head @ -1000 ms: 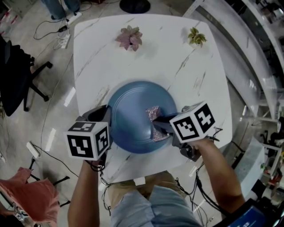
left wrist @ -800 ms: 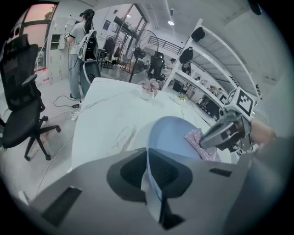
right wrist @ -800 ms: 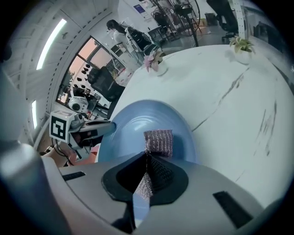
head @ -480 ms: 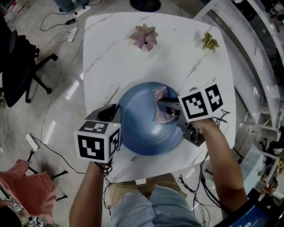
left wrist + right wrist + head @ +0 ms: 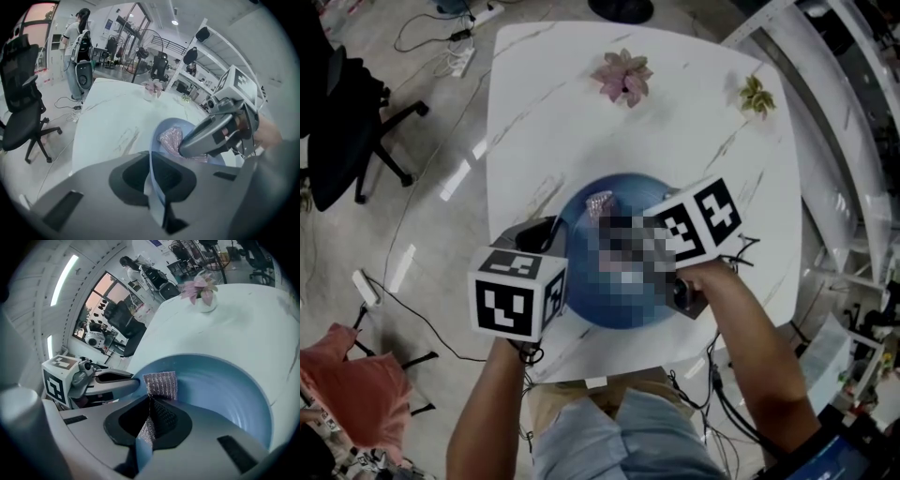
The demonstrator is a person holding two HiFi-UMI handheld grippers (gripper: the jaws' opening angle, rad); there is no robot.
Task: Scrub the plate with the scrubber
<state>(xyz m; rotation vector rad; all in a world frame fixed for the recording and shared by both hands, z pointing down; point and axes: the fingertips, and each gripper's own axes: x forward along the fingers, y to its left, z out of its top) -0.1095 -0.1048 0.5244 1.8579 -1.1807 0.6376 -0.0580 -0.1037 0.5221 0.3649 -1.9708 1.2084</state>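
Note:
A blue plate [image 5: 581, 281] lies on the white marble table [image 5: 553, 122], near its front edge. My left gripper [image 5: 551, 242] is shut on the plate's left rim; in the left gripper view the rim [image 5: 157, 187] runs between the jaws. My right gripper [image 5: 617, 217] reaches over the plate from the right, shut on a pinkish mesh scrubber [image 5: 600, 203]. In the right gripper view the scrubber [image 5: 161, 384] sticks out past the jaws and rests against the plate's inside [image 5: 225, 390], close to the left gripper [image 5: 108, 380]. A mosaic patch hides the plate's middle in the head view.
A pink potted plant [image 5: 623, 77] and a small green plant [image 5: 757, 96] stand at the table's far side. A black office chair [image 5: 347, 112] and cables are on the floor to the left. White shelving [image 5: 853, 141] runs along the right. A person [image 5: 77, 42] stands far off.
The right gripper has carried the scrubber across the plate, from its near right part to the far left part. The left gripper still clamps the rim.

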